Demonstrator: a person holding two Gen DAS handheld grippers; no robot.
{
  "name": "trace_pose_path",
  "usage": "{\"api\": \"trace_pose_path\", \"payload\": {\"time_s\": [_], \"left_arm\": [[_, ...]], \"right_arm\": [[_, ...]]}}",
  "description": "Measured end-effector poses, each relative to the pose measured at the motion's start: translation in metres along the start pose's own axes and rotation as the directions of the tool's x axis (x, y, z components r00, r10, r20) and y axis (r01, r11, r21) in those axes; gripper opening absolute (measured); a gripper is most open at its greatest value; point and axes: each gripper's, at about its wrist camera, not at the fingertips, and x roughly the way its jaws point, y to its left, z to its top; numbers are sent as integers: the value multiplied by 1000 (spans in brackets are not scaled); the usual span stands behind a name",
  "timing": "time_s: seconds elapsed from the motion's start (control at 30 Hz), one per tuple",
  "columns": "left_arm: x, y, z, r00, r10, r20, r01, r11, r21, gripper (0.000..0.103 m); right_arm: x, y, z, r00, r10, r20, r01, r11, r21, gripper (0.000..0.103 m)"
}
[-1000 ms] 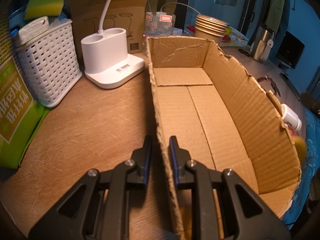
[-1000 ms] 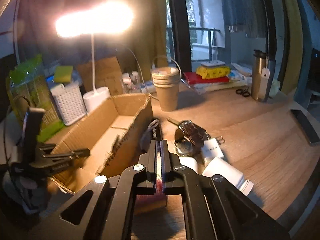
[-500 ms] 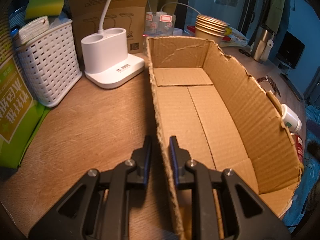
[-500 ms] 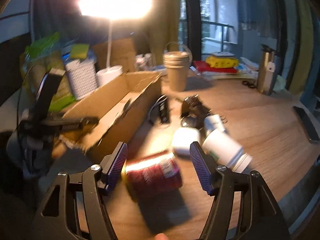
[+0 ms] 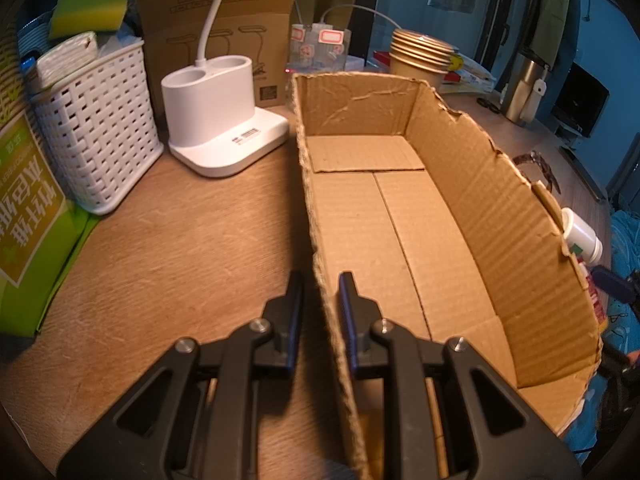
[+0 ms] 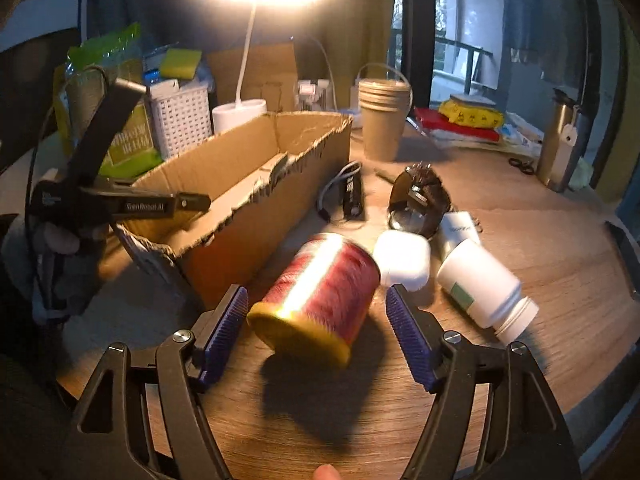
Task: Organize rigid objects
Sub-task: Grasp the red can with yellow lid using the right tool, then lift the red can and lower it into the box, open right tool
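Observation:
An open cardboard box (image 5: 500, 220) lies lengthwise on the wooden table, with nothing inside. My left gripper (image 5: 320, 280) is shut on its near left wall, one finger inside and one outside. In the right wrist view this gripper (image 6: 202, 202) clamps the box (image 6: 248, 216) rim. A red can with yellow rims (image 6: 320, 284) lies on its side right of the box. It sits between the fingers of my right gripper (image 6: 316, 300), whose jaws are opening with the blue pads clear of it. Beyond the can lie a white case (image 6: 402, 258) and a white bottle (image 6: 484, 284).
A black device with a cord (image 6: 352, 196) and a dark watch-like object (image 6: 420, 200) lie behind the can. Stacked paper cups (image 6: 384, 120), a lamp base (image 5: 224, 120), a white basket (image 5: 100, 132) and a steel flask (image 6: 560, 148) line the back.
My right gripper went from shut to wide open and dropped toward the table, bringing the red can between its fingers. The left gripper and the box stayed still.

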Motion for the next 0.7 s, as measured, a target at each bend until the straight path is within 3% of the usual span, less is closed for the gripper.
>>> {"api": "trace_pose_path", "payload": {"time_s": [0.4, 0.43, 0.7], "left_arm": [[-1, -5, -3, 1000, -12, -2, 12, 1000, 2, 19], [-1, -5, -3, 1000, -13, -2, 13, 1000, 3, 19], [-1, -5, -3, 1000, -13, -2, 13, 1000, 2, 19]], "right_arm": [[24, -1, 5, 998, -34, -53, 37, 997, 62, 74], [25, -2, 5, 998, -26, -57, 30, 997, 74, 70], [15, -5, 4, 1000, -7, -29, 10, 996, 88, 66]]}}
